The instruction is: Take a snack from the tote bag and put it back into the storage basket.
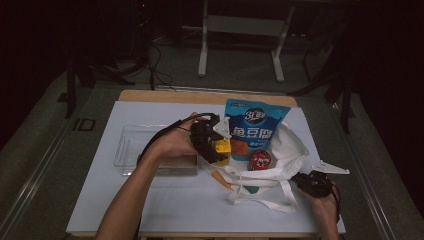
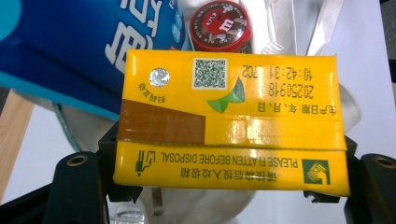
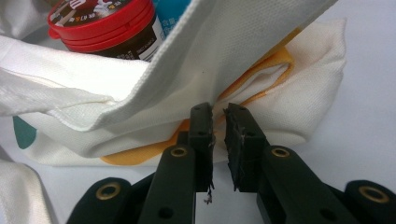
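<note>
Yellow drink carton [image 2: 229, 123] clamped across its narrow sides by left hand-held gripper [image 1: 209, 142], held just above mouth of white cloth bag [image 1: 285, 150] on the surface. Probably light, stiff but crushable, glossy; best gripped gently on flat faces. Right hand-held gripper [image 3: 218, 135] pinched on limp bag rim, holding it open.

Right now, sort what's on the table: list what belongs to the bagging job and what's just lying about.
In the job:
- yellow carton, clamped in the left gripper
- white tote bag, edge pinched by the right gripper
- blue snack pouch and red-lidded jar, in the bag's mouth

Lying about:
- clear plastic tray
</note>
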`<state>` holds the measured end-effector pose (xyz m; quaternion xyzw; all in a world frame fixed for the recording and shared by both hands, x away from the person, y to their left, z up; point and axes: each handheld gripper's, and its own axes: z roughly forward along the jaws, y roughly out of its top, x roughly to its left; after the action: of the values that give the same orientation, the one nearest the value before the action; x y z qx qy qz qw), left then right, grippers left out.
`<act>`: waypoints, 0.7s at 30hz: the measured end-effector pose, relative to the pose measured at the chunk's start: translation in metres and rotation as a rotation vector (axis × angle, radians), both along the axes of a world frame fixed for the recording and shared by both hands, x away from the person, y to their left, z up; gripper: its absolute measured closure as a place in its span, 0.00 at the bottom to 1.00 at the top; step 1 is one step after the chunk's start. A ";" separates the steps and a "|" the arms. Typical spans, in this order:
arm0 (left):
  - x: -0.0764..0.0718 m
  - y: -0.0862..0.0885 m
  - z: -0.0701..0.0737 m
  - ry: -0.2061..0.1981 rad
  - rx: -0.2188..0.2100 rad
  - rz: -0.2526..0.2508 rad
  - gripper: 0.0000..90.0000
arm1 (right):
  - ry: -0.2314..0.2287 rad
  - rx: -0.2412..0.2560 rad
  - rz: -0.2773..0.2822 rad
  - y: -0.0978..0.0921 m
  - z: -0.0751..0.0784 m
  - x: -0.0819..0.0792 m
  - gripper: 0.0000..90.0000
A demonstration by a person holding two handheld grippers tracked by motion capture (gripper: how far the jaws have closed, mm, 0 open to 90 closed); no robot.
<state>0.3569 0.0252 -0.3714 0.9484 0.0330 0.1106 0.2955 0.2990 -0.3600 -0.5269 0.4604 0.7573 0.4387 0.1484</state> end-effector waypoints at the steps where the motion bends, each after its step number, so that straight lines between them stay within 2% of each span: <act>1: 0.000 0.002 0.001 0.000 -0.003 0.001 0.31 | 0.000 -0.001 0.000 0.000 0.000 0.000 0.90; 14: -0.004 0.032 0.011 -0.005 -0.020 0.034 0.31 | -0.001 -0.001 -0.001 0.000 0.000 0.000 0.90; 21: -0.008 0.047 0.014 0.008 -0.049 0.036 0.31 | -0.001 0.001 -0.002 0.000 0.000 0.000 0.90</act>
<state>0.3489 0.0720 -0.3574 0.9405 0.0542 0.1111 0.3164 0.2986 -0.3601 -0.5270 0.4611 0.7567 0.4390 0.1490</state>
